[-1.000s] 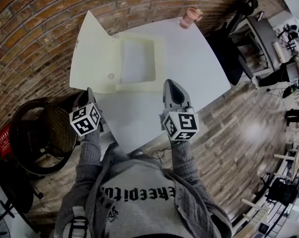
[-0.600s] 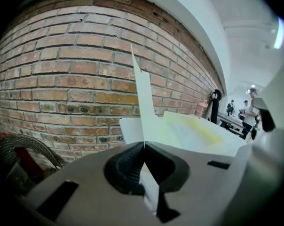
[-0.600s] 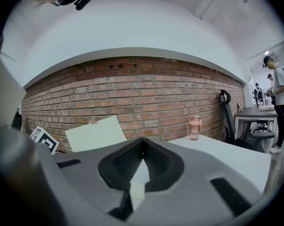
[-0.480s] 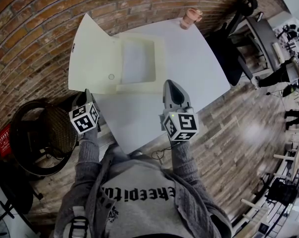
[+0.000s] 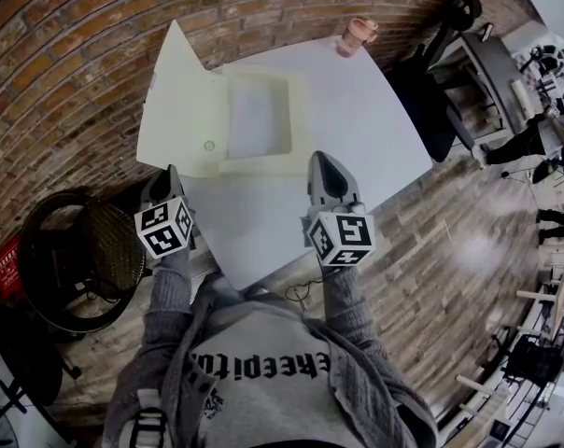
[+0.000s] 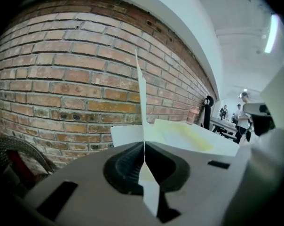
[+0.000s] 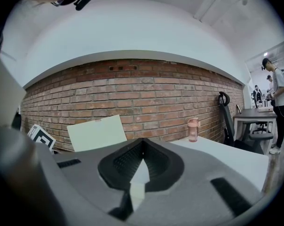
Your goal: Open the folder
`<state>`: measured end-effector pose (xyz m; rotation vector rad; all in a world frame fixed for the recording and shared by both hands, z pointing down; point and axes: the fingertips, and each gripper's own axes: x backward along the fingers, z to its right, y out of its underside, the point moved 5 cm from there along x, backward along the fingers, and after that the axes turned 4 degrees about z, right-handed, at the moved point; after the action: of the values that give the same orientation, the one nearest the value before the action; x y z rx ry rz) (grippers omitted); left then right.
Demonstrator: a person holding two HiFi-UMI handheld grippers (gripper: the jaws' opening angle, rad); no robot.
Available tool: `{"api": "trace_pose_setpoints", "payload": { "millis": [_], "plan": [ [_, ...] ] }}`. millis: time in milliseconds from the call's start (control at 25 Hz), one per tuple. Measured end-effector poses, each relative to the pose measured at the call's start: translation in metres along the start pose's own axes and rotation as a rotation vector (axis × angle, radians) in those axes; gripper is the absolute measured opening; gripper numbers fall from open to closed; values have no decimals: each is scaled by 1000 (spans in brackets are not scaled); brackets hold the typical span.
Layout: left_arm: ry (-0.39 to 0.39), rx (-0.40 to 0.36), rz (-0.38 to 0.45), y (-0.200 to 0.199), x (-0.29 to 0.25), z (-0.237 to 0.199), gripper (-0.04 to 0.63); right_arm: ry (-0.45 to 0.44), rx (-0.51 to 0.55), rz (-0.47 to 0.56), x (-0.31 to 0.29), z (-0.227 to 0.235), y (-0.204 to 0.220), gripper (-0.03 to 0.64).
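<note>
A cream folder [image 5: 259,115] lies open on the white table [image 5: 357,129]. Its left cover [image 5: 184,110] stands raised, off the table's left edge. My left gripper [image 5: 170,175] is shut on that cover's near corner. In the left gripper view the cover [image 6: 141,93] rises edge-on as a thin sheet from between the pads of the left gripper [image 6: 143,149], with the folder's lying half [image 6: 189,138] beyond. My right gripper [image 5: 320,159] is shut at the folder's near right corner, and I see nothing between its jaws. The right gripper [image 7: 142,147] looks past the raised cover [image 7: 97,132].
A pink bottle [image 5: 357,34] stands at the table's far edge by the brick wall. A black round chair [image 5: 77,250] sits to the left below the table, and a dark office chair [image 5: 431,82] to the right. People stand by desks [image 7: 273,102] further right.
The left gripper has shifted slightly nearer and to the right, and the raised cover has swung a little to the right with it. The right gripper has kept still.
</note>
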<state>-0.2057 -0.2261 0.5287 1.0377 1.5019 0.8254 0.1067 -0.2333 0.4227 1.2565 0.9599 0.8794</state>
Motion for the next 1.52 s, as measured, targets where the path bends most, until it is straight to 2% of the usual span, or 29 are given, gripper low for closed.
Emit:
{"api": "trace_pose_setpoints", "payload": {
  "millis": [440,920,1520],
  "plan": [
    [15,-17,35,-11,4,17,12,6,4,11,11,5,-6,3],
    [76,-45,67,-20,11,39,12,9,7,23,22,9,-9,3],
    [116,-61,137,-34,43,60,12,12,12,50,49,10,-19,4]
  ]
}}
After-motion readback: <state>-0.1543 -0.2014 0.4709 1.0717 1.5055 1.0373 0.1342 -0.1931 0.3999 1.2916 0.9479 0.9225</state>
